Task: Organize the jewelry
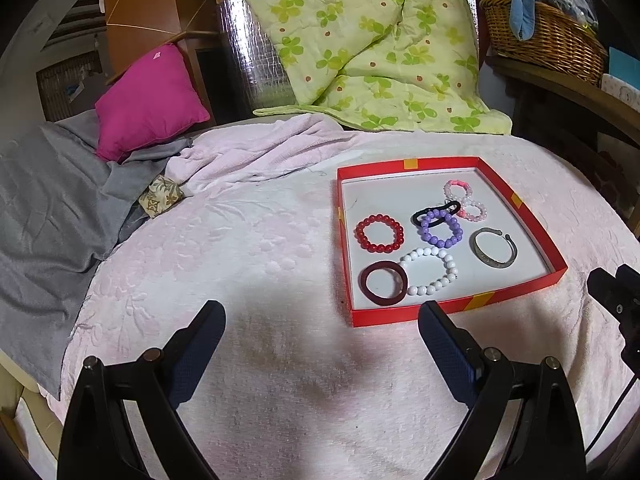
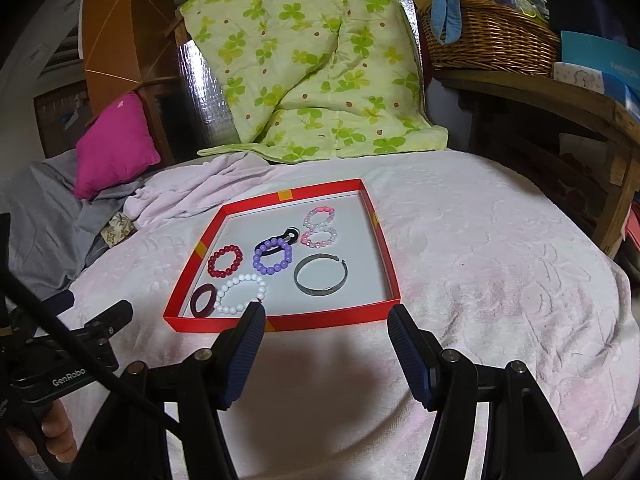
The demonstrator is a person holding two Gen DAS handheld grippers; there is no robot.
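A red-walled tray (image 1: 404,315) (image 2: 320,322) lies on the pink blanket and holds several bracelets: red beads (image 1: 379,232) (image 2: 225,266), purple beads (image 1: 441,232) (image 2: 273,258), white beads (image 1: 428,271) (image 2: 240,294), a dark maroon bangle (image 1: 383,283) (image 2: 202,300), a silver cuff (image 1: 494,247) (image 2: 321,274), a black hair tie (image 1: 436,212) (image 2: 289,236) and pink-white beads (image 1: 464,198) (image 2: 319,227). My left gripper (image 1: 322,320) is open and empty, left of the tray's near corner. My right gripper (image 2: 326,322) is open and empty at the tray's near wall.
A pink blanket (image 1: 240,264) (image 2: 480,260) covers the bed. A green floral quilt (image 1: 372,40), magenta pillow (image 1: 148,104) and grey cloth (image 1: 48,208) lie behind and left. A wicker basket (image 2: 488,36) sits on a wooden shelf at right.
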